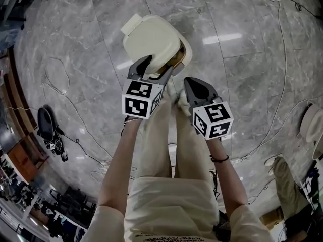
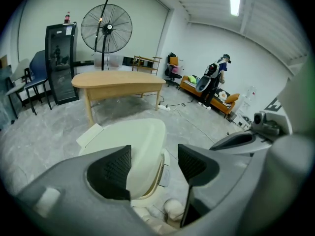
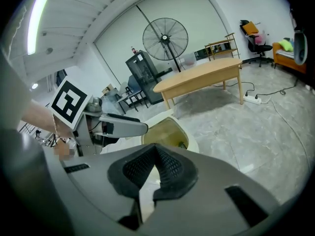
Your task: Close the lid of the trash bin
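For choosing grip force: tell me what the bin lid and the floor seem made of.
Bin lid: likely moulded plastic, cream, smooth, satin sheen, rounded edges.
Floor: looks like polished grey marble or stone tile; veining, seams and lamp reflections show.

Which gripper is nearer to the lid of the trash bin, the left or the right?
Left. The left gripper has its open jaws on either side of the lid's near edge. The right gripper, shut and empty, hangs to its right, short of the lid.
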